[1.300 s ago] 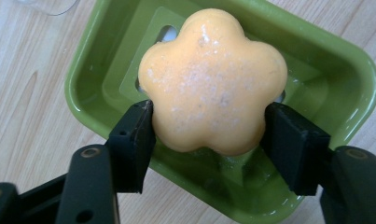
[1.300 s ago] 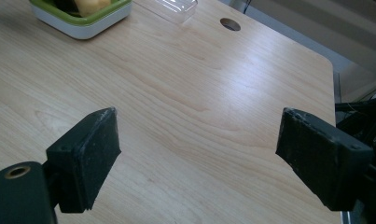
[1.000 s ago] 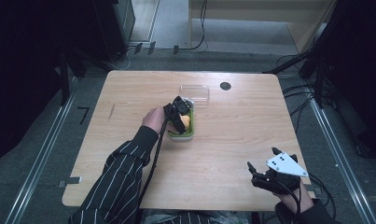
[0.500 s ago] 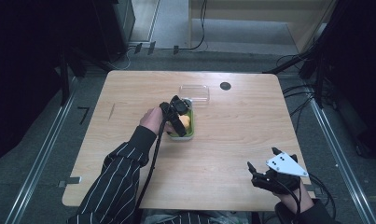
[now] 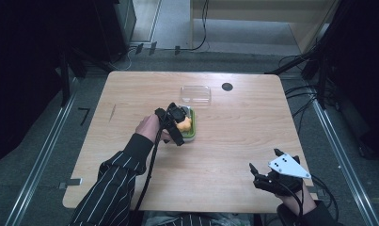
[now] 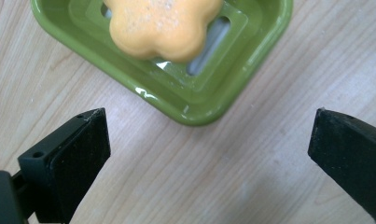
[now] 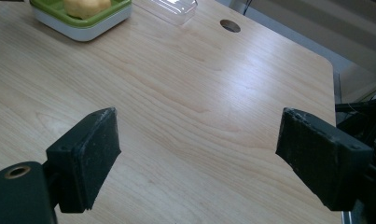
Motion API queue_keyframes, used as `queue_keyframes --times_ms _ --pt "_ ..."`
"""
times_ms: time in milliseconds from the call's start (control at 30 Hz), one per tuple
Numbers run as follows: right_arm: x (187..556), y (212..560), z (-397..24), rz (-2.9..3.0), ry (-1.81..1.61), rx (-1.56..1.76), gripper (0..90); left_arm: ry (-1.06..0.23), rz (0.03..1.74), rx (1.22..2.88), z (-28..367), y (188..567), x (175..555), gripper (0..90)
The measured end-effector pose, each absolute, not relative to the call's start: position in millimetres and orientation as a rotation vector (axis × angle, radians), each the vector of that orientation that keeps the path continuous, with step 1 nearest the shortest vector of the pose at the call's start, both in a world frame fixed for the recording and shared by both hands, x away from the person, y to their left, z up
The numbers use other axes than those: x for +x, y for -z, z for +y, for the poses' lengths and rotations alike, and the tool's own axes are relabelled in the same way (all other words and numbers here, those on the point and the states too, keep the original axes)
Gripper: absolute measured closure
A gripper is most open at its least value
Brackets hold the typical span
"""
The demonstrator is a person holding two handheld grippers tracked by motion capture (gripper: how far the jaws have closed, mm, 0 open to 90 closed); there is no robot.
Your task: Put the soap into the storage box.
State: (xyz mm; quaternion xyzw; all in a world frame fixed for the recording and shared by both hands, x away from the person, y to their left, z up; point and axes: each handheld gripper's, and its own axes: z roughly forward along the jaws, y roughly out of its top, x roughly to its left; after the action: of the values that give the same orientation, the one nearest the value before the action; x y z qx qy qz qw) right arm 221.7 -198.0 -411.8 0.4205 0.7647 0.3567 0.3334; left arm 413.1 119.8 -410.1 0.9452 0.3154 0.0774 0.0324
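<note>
An orange flower-shaped soap lies in a green soap dish near the middle of the table. In the high view my left gripper hovers at the near left side of the dish, just beside the soap. Its jaws have just been opening and stand wide, with only bare wood between them in the left gripper view. My right gripper rests open near the table's front right edge, holding nothing.
A clear plastic lid lies behind the dish, and it appears again in the right gripper view. A round cable hole sits to the lid's right. Dark frames and cables surround the wooden table.
My left gripper has drawn back a little from over the dish toward the person, so more of the soap shows. The right gripper has not moved.
</note>
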Motion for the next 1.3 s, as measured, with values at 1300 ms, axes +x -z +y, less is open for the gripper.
queue_keyframes --times_ms 1300 --pt "221 411 -198 1.999 -0.932 1.094 13.7 -0.203 0.99 2.931 165 417 318 0.0"
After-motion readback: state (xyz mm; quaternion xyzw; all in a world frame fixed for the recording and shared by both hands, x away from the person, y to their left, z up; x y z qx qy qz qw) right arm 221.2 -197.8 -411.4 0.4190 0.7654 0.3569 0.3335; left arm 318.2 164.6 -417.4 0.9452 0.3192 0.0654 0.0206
